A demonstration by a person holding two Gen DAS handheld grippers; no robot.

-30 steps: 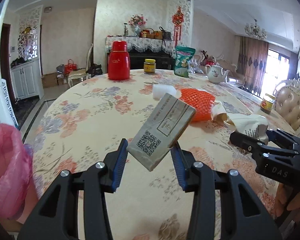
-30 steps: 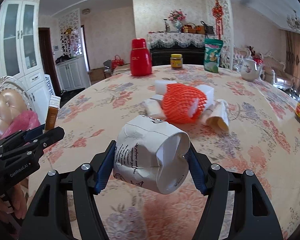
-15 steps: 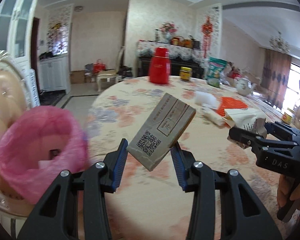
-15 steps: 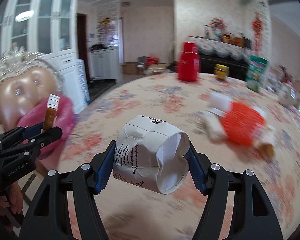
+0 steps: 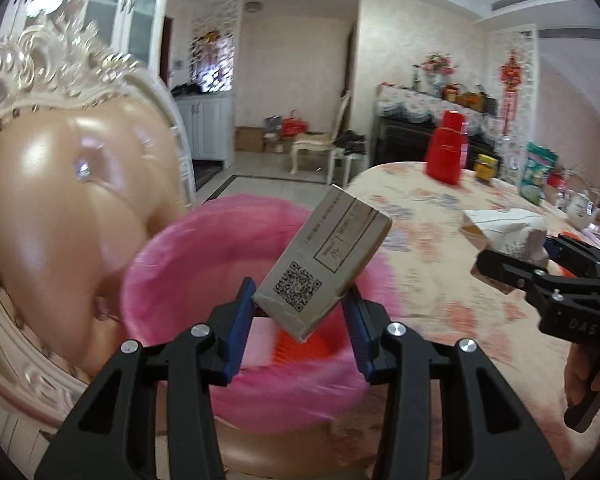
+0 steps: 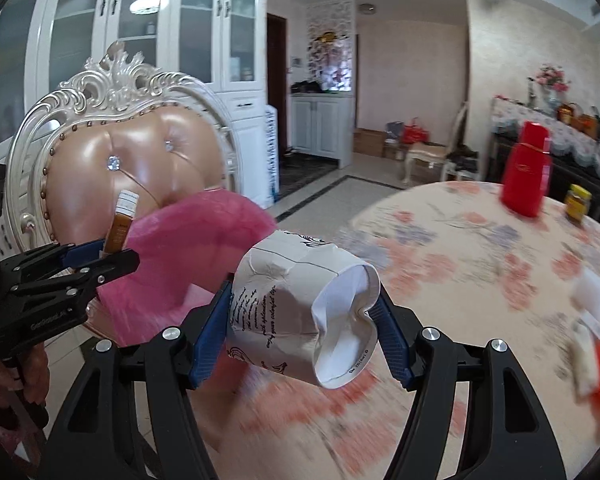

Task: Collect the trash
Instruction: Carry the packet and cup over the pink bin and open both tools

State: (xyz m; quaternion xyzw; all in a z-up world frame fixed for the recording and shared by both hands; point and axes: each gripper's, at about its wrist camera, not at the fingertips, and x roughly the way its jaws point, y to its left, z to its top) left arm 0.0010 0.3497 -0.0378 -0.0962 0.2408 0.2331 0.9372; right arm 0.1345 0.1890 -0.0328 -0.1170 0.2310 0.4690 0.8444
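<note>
Both claws swung from table to pink bag (on chair): left claw pinching box, right claw pinching cup.

Bright daylit room, glossy glare on the padded chair back, ceiling lamp reflected in cabinet glass, motion blur smearing the floral tabletop and pink bag, strong fisheye bending, black vignetted corners.

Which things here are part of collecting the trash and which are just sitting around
Job: small carton in left gripper; crumpled paper cup in right gripper; pink trash bag.
Lying about: red flask, yellow-lidded jar, chair.
</note>
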